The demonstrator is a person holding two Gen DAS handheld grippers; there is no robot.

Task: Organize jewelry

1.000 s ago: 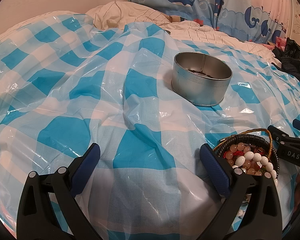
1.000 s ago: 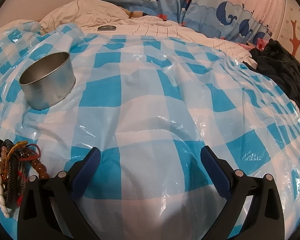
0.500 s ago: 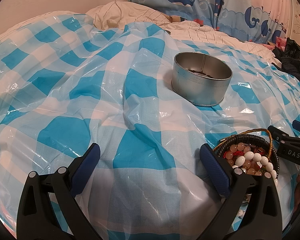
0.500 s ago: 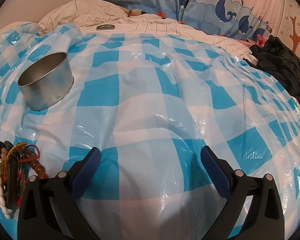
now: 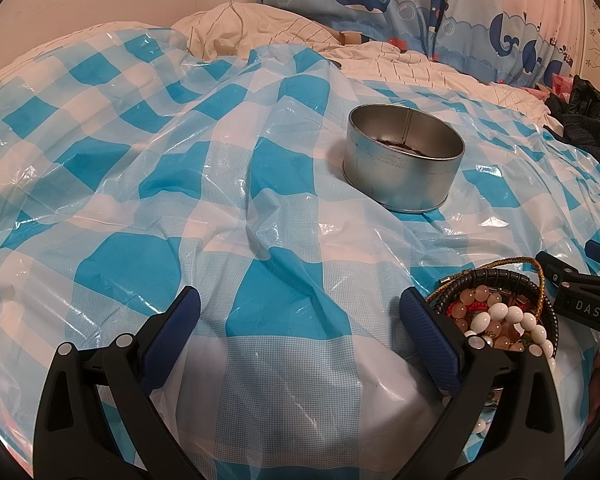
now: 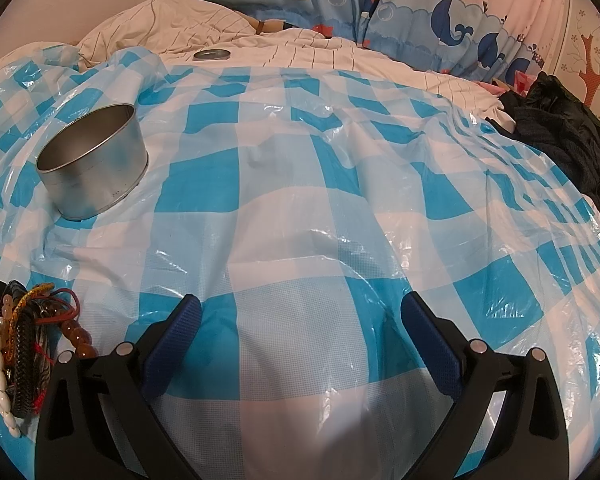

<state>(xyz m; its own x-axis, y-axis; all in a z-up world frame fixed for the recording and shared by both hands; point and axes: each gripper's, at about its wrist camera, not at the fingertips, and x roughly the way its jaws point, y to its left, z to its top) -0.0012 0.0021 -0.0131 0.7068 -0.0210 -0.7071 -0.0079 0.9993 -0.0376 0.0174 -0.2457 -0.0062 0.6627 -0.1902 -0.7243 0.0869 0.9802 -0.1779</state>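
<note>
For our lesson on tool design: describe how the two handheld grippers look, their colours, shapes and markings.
Both the left gripper and right gripper are black plastic, with two angled fingers carrying ribbed dark-blue pads and round silver pins at the joints. In the left view, the right gripper's side shows white letters "DAS". No cables or sleeves show.

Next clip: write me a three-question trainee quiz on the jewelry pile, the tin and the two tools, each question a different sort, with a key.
1. True or false: the left tool is shut on a bracelet.
2. Multiple choice: the pile of bracelets lies (A) inside the metal tin, (B) on the checked plastic sheet, nearer the tools than the tin is, (C) on the dark clothing.
3. Fill in: the tin's round lid lies on the ____ bedding beyond the sheet.

Key
1. False; its jaws are apart and hold nothing, like those of the right tool.
2. B.
3. White striped.
</note>
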